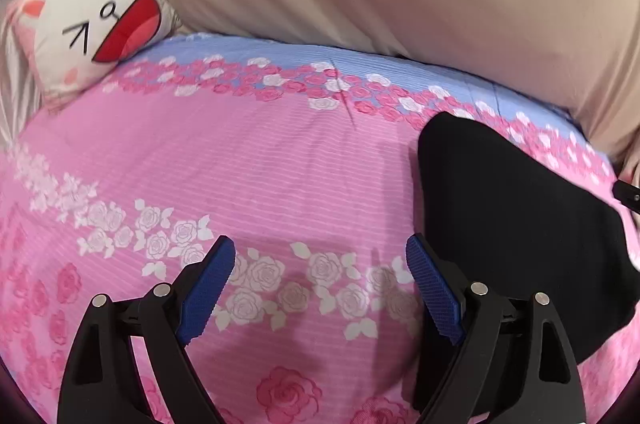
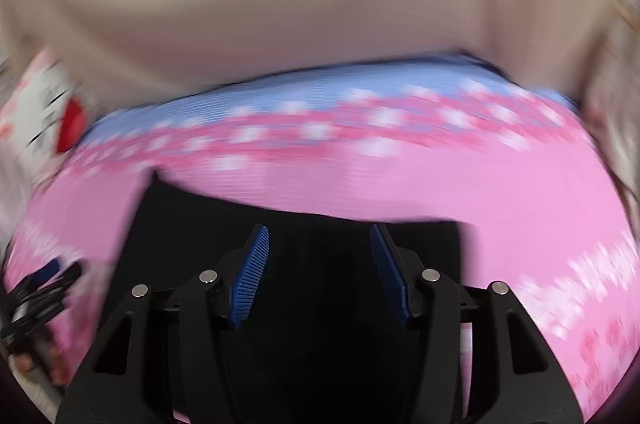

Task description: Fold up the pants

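A pink flowered bedsheet covers the bed, with the black pants lying flat as a compact, seemingly folded block. The left gripper hangs wide open over bare sheet beside them; the right gripper is open above them, holding nothing. Little folding seems left.

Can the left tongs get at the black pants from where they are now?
Probably yes. The left tongs stand open over bare pink bedsheet, and the black pants lie flat just beside their right finger. Nothing sits between them; a short sideways shift should do.
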{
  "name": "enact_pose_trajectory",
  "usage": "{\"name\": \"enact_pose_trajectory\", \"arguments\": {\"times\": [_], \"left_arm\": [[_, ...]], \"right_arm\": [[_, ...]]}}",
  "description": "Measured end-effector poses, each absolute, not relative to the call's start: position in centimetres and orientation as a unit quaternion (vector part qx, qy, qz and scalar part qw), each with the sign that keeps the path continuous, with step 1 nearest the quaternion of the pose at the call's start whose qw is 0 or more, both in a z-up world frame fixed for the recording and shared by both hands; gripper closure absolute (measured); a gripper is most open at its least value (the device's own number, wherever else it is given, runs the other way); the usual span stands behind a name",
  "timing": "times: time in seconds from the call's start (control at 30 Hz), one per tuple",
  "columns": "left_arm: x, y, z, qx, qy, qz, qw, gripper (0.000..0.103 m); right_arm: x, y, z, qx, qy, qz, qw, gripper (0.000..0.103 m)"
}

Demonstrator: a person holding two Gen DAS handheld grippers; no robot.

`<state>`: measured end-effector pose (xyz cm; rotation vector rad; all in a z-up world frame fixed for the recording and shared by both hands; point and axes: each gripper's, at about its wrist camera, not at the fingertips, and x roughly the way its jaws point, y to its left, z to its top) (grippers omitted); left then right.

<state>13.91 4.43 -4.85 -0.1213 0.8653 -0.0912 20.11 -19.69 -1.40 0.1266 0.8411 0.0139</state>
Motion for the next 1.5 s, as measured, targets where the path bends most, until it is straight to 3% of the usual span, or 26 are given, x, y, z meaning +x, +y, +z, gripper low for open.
{"name": "enact_pose_trajectory", "arguments": {"times": [0.17, 0.23, 0.37, 0.47, 0.57, 0.8, 0.9, 0.97, 1.03, 1.07, 1.13, 1.23, 1.3, 1.4, 1.5], "left_arm": [[14.0, 5.2, -5.7, -0.056, 0.432, -0.041, 0.899, 0.018], [13.9, 5.8, -5.8, -0.052, 0.430, -0.037, 0.900, 0.018], [14.0, 7.1, -6.4, -0.060, 0.429, -0.030, 0.901, 0.018], [14.6, 7.5, -7.5, -0.077, 0.448, -0.037, 0.890, 0.018], [14.6, 7.7, -7.6, -0.081, 0.447, -0.042, 0.890, 0.018], [14.8, 8.2, -8.0, -0.101, 0.450, -0.046, 0.886, 0.018], [14.8, 7.9, -8.0, -0.093, 0.449, -0.043, 0.888, 0.018], [14.8, 7.5, -8.0, -0.084, 0.449, -0.046, 0.889, 0.018], [14.8, 7.0, -8.0, -0.073, 0.449, -0.046, 0.889, 0.018], [14.8, 6.9, -8.0, -0.070, 0.449, -0.045, 0.890, 0.018], [14.8, 6.8, -8.0, -0.064, 0.449, -0.038, 0.890, 0.018], [14.6, 7.0, -7.9, -0.064, 0.448, -0.028, 0.891, 0.018], [14.5, 7.1, -7.9, -0.064, 0.446, -0.021, 0.893, 0.018], [14.5, 6.9, -7.8, -0.057, 0.447, -0.015, 0.893, 0.018], [14.0, 7.0, -7.4, -0.048, 0.442, -0.004, 0.896, 0.018]], "right_arm": [[26.0, -13.6, -7.1, 0.000, 0.462, 0.030, 0.886, 0.048], [26.5, -13.0, -7.1, 0.019, 0.458, 0.022, 0.889, 0.042], [26.4, -9.2, -4.2, -0.021, 0.422, 0.056, 0.905, 0.043], [29.8, -6.5, -7.1, -0.059, 0.457, 0.062, 0.885, 0.042], [32.4, -6.8, -10.0, -0.039, 0.484, 0.050, 0.873, 0.027], [25.4, -11.8, -3.6, 0.021, 0.394, 0.022, 0.919, 0.031], [21.1, -17.8, -4.0, 0.066, 0.407, -0.021, 0.911, 0.050], [18.9, -21.9, -5.8, 0.088, 0.432, -0.057, 0.896, 0.054], [17.2, -24.8, -7.1, 0.124, 0.430, -0.054, 0.893, 0.096], [16.2, -26.4, -7.3, 0.159, 0.423, -0.052, 0.891, 0.103], [14.8, -27.6, -6.1, 0.203, 0.405, -0.060, 0.889, 0.100], [13.8, -25.9, -4.2, 0.127, 0.388, -0.076, 0.910, 0.097], [14.0, -26.8, -6.0, 0.089, 0.413, -0.105, 0.900, 0.098], [12.3, -29.5, -6.2, 0.157, 0.402, -0.106, 0.896, 0.098], [9.6, -28.6, -3.3, 0.122, 0.367, -0.131, 0.913, 0.092]]}}
